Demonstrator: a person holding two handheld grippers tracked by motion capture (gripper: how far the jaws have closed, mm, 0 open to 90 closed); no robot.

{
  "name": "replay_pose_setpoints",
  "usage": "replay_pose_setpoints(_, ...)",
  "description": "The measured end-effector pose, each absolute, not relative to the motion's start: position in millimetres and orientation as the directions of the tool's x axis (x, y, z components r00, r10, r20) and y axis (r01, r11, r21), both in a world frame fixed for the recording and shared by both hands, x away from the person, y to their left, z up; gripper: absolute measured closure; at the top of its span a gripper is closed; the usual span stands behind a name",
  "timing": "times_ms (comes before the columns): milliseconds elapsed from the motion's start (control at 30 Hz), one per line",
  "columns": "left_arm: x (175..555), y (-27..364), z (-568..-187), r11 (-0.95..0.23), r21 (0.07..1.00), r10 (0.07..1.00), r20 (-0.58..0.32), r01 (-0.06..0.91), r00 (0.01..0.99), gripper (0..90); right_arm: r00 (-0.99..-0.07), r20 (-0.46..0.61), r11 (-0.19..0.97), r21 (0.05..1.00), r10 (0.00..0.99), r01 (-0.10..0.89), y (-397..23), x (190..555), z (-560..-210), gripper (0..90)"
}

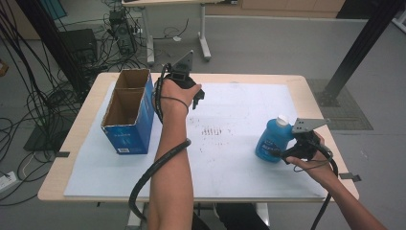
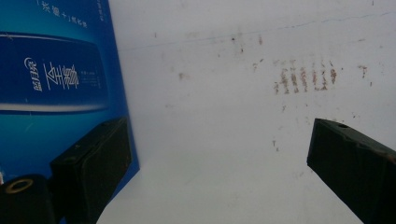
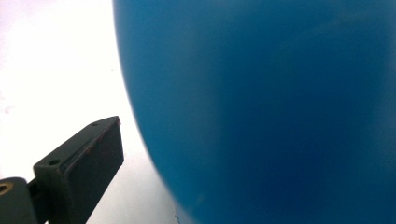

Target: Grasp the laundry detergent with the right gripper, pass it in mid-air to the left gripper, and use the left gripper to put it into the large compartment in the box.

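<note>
- The right gripper (image 1: pixel 282 154) stands at the right side of the table, with its jaws apart around the lower body of the blue bottle (image 1: pixel 273 140). In the right gripper view one jaw is free beside the bottle's curved wall (image 3: pixel 261 112); the other jaw I cannot see there, so a firm clamp is not proved.
- The blue bottle stands upright on the white mat (image 1: pixel 239 163), with its white cap (image 1: pixel 282 119) on top, well apart from the open cardboard box (image 1: pixel 128 112) at the left.
- Risk: the wall is round and smooth. If the jaws close off-centre, I think the bottle can slip out sideways or tip over.
- Risk: a grip so low leaves the top heavy, so the bottle may swing when lifted.
- The left gripper (image 2: pixel 219 163) has its jaws wide apart and holds nothing; it hovers just beside the box wall (image 2: pixel 56 79).
- Risk: a careless move of this gripper may push the box and shift its opening.
</note>
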State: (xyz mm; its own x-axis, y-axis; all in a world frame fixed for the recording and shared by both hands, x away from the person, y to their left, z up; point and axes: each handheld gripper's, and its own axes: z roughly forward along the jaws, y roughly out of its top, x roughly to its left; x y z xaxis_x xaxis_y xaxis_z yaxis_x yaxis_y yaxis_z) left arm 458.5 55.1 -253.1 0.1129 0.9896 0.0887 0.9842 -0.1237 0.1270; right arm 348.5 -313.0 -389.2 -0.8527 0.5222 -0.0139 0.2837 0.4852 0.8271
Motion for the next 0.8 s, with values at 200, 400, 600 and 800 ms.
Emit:
replay_pose_setpoints(200, 458.1, 55.8, -252.9, -0.124, 0.127, 0.989, 0.09, 0.984, 0.113, 7.1, -0.854, -0.002, 0.481, 0.827, 0.521, 0.292, -312.6, 350.1, -391.9, 4.0)
replay_pose_setpoints(400, 458.0, 56.1, -253.9, -0.128, 0.123, 0.989, 0.089, 0.984, 0.117, 7.2, -0.853, 0.0, 0.474, 0.831, 0.523, 0.29, -313.4, 351.6, -392.7, 7.6)
replay_pose_setpoints(600, 458.2, 57.0, -254.1, -0.126, 0.121, 0.989, 0.09, 0.985, 0.116, 7.2, -0.852, -0.002, 0.474, 0.832, 0.523, 0.289, -312.2, 352.3, -395.6, 12.5)
replay_pose_setpoints(800, 458.0, 58.1, -254.3, -0.129, 0.124, 0.989, 0.09, 0.984, 0.119, 7.2, -0.852, 0.003, 0.469, 0.834, 0.523, 0.291, -313.0, 353.5, -398.0, 21.8)
